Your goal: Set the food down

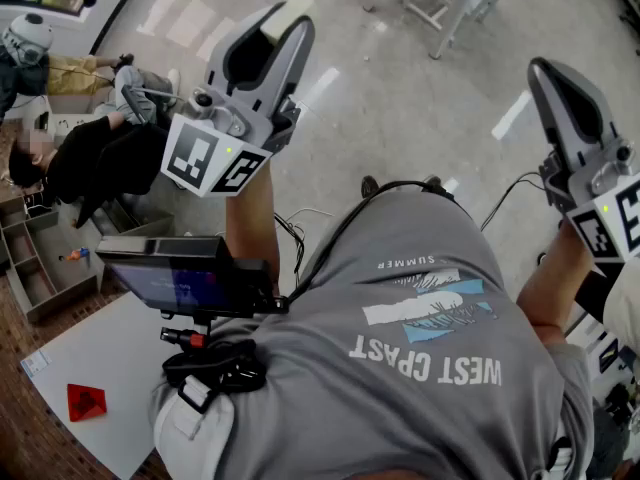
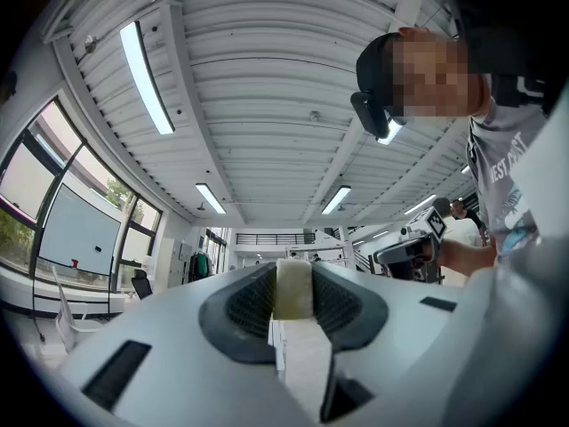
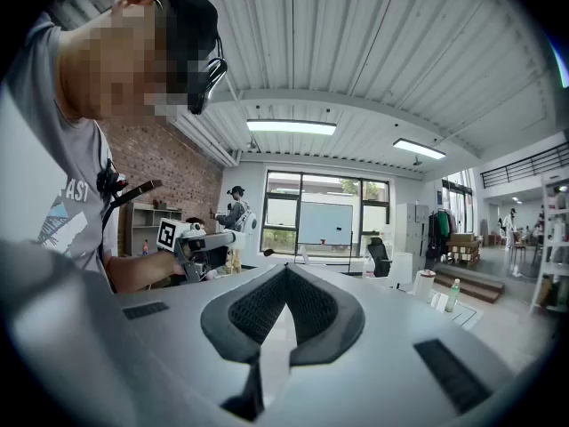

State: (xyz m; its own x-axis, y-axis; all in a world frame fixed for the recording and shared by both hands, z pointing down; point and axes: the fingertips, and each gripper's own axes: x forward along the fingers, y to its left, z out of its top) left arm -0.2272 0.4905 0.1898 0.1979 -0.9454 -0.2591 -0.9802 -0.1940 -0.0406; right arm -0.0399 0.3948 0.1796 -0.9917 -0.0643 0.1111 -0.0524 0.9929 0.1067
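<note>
Between the jaws of the left gripper (image 1: 285,20) sits the food (image 2: 293,290), a pale, cream-coloured block pinched right at the tips. The two pads press on its sides, and the jaws stand only as far apart as the block is thick. That gripper is held up in the air, tilted a little nose-up, with open floor far beneath it and nothing close under the block.

Off to its side, well apart, the right gripper (image 3: 286,272) is also raised. Its jaw tips meet and it has nothing between them.

Well below the left gripper, on its outer side, lies the corner of a white table (image 1: 110,368) with a small red piece (image 1: 86,401) on it. Beyond that is a grey compartment tray (image 1: 40,288).

I would say the task is at the carrying step: the food is gripped and aloft but not yet put anywhere. The next move seems to call for lowering the left gripper over a surface, most likely that table. It should come down until the block rests on the surface or just above it, and only then should the jaws part. Opening them at this height would simply drop the food to the floor.
</note>
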